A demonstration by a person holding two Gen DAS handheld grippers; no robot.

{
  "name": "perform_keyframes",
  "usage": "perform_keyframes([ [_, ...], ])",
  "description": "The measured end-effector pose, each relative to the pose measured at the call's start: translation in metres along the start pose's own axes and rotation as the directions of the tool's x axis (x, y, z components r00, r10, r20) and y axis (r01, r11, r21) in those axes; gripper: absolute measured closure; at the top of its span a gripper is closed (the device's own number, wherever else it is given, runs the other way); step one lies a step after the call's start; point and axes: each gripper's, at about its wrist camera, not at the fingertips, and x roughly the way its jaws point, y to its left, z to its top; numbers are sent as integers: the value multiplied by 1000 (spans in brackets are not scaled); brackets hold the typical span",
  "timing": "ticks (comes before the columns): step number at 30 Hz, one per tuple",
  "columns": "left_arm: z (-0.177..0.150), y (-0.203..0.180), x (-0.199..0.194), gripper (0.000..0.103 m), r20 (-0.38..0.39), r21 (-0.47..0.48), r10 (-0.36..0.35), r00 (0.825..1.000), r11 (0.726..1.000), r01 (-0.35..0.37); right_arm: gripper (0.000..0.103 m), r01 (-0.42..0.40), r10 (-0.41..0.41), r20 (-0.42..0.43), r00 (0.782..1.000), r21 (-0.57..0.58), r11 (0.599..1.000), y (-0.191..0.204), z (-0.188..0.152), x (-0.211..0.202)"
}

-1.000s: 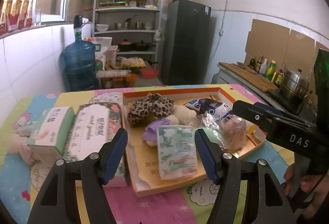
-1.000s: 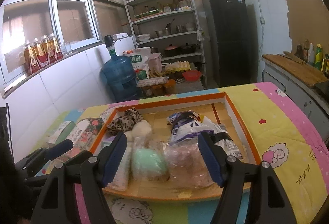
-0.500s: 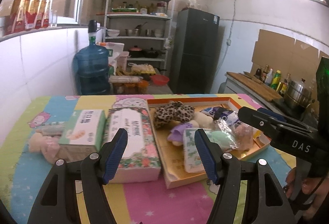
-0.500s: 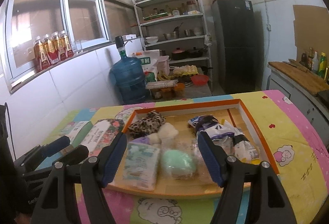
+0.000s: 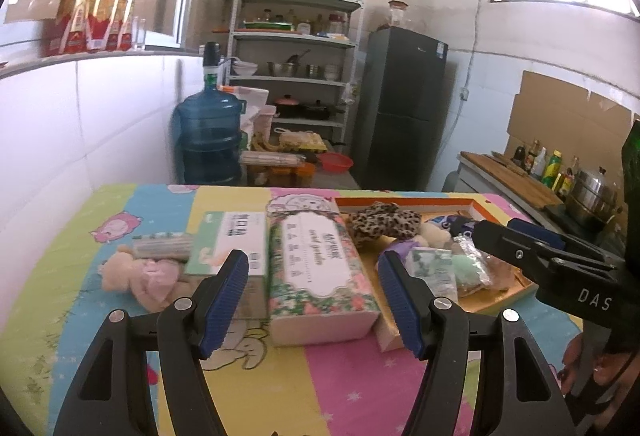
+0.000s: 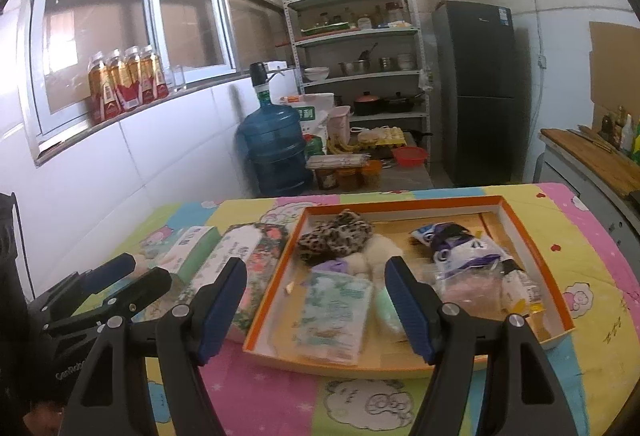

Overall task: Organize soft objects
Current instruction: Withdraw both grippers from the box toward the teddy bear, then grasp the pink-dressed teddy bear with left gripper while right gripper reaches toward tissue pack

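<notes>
The left claw [image 5: 314,300] has its two blue pads wide apart, with nothing held between them. Right in front of it, seen through the gap, lies a long flowery tissue box [image 5: 320,268] on the bright cartoon tablecloth [image 5: 256,388]. Just to the left of that box sits a green and white tissue box [image 5: 232,244], and further left lies a soft pink and tan plush toy [image 5: 140,276] with a small striped packet [image 5: 160,246] touching its far side. To the right of this claw is a flat orange-rimmed cardboard tray [image 5: 404,202]. The right claw [image 6: 316,306] is open wide too and holds nothing. The tray [image 6: 536,252] lies just ahead of it. Inside, between the pads, is a pale green flower-print tissue pack [image 6: 334,312]. Past that sit a leopard-print fluffy cloth [image 6: 334,238], a white fluffy lump [image 6: 376,252] and a bit of purple cloth [image 6: 330,267]. Behind the right pad is a mint green soft thing [image 6: 386,310], and further right are clear and blue plastic bags [image 6: 472,260]. The left claw shows low on the left in the right wrist view.
</notes>
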Motion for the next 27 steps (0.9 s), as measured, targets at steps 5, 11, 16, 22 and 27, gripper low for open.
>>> perform_keyframes([
  [5,1,24,-9,34,16,-31,20,1000,999,-19,32,-20,19,-10,1000,-29,999,25,0,4],
  [11,1,62,-17,34,28,-88,59,998,995,-56,32,-50,48,-27,998,-76,996,55,-1,11],
  [16,-2,92,-24,34,32,-123,100,994,988,-96,32,-88,85,-34,996,-105,991,82,-1,17],
  [22,-11,129,-28,34,10,-152,137,990,979,-134,32,-164,159,-53,986,-115,980,109,-3,26],
  [27,-18,159,-22,34,-27,-185,143,989,972,-146,32,-195,185,-82,979,-139,971,131,-7,37],
])
